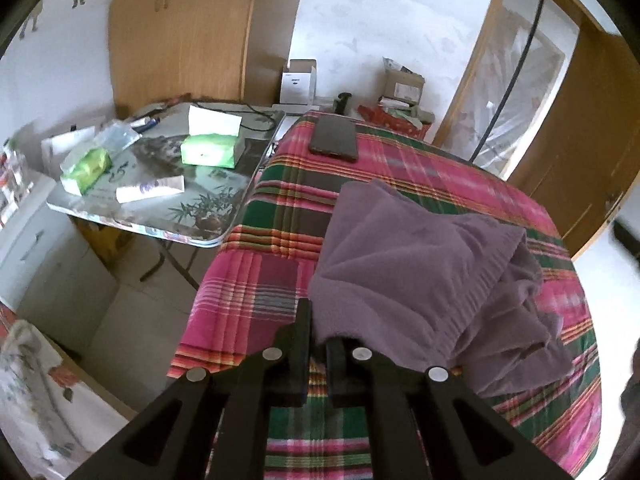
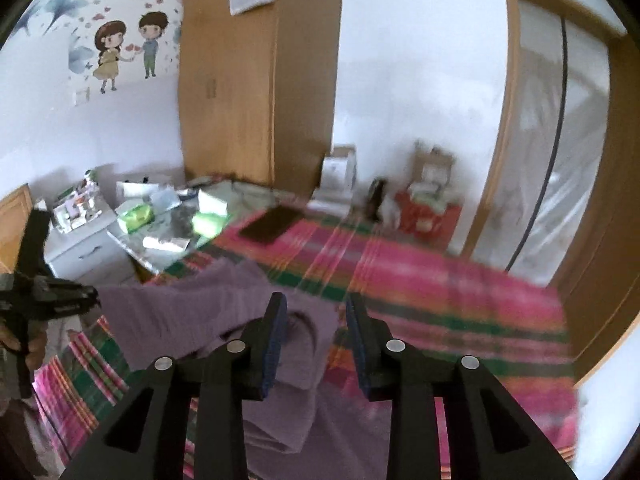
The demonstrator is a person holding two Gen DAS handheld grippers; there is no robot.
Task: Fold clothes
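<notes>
On the bed spread with a pink, green and red plaid cover (image 1: 256,292), your soft purple fleece garment (image 1: 420,264) lies crumpled toward the near side, one long flap stretched out flat across the plaid. Your left gripper (image 1: 318,344) has its black fingers drawn together on the near corner of that garment, the fleece draped over one tip. Your right gripper (image 2: 316,320) hangs above the garment with its blue-padded fingers apart and nothing between them; its view is blurred. At the far end of the plaid cover rests a flat dark rectangular case (image 1: 334,138). Beside the cover stands a glossy folding table (image 1: 208,236) carrying green tissue packs (image 1: 208,150).
</notes>
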